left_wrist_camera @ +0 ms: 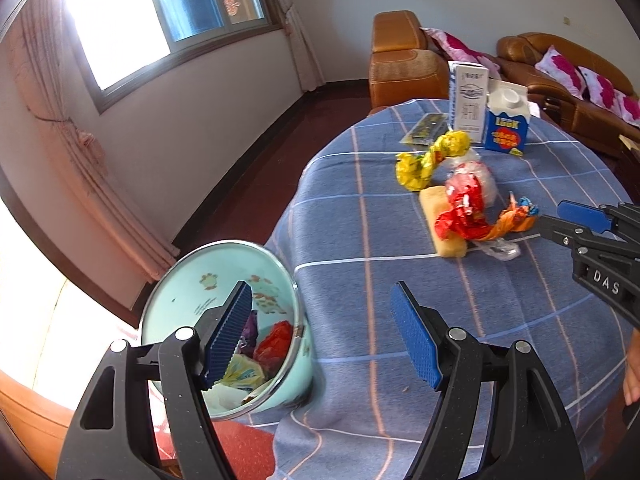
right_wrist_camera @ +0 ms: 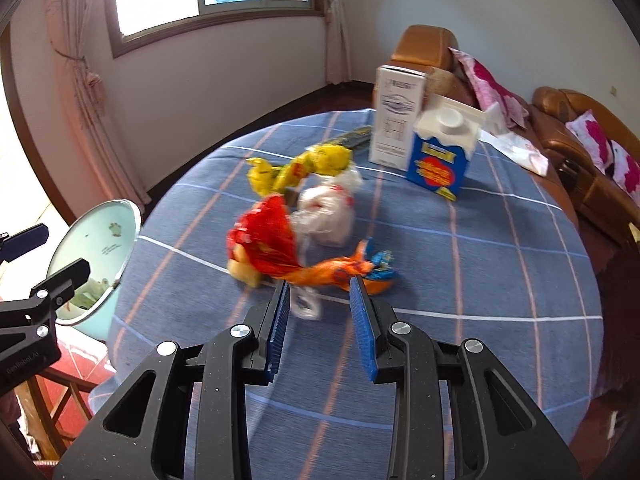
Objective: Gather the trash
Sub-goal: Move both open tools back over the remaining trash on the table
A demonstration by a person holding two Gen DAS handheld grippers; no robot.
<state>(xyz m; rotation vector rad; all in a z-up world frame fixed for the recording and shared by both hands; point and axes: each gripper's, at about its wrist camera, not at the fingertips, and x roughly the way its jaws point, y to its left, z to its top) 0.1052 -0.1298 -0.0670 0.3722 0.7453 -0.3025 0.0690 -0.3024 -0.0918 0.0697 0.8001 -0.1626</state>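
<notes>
A mint green bin (left_wrist_camera: 208, 280) (right_wrist_camera: 100, 236) leans at the table's left edge with crumpled wrappers inside. My left gripper (left_wrist_camera: 320, 290) (right_wrist_camera: 64, 250) is open over it, one finger in front of the bin's mouth, the other over the cloth. On the blue checked tablecloth (left_wrist_camera: 360, 240) lie a yellow wrapper (left_wrist_camera: 432, 156) (right_wrist_camera: 300, 168), a red wrapper (left_wrist_camera: 460, 208) (right_wrist_camera: 268, 236), a clear plastic bag (left_wrist_camera: 480, 180) (right_wrist_camera: 328, 212) and an orange wrapper (left_wrist_camera: 512, 220) (right_wrist_camera: 336, 272). My right gripper (right_wrist_camera: 320, 284) (left_wrist_camera: 552, 222) stands open, its tips just short of the orange wrapper, a clear scrap between them.
A yellow spongy block (left_wrist_camera: 440, 224) (right_wrist_camera: 240, 268) lies under the red wrapper. At the far side stand a white box (left_wrist_camera: 468, 96) (right_wrist_camera: 394, 120) and a blue carton (left_wrist_camera: 506, 120) (right_wrist_camera: 440, 160), with a dark packet (left_wrist_camera: 424, 128) beside them. Brown sofas (left_wrist_camera: 560, 80) lie beyond.
</notes>
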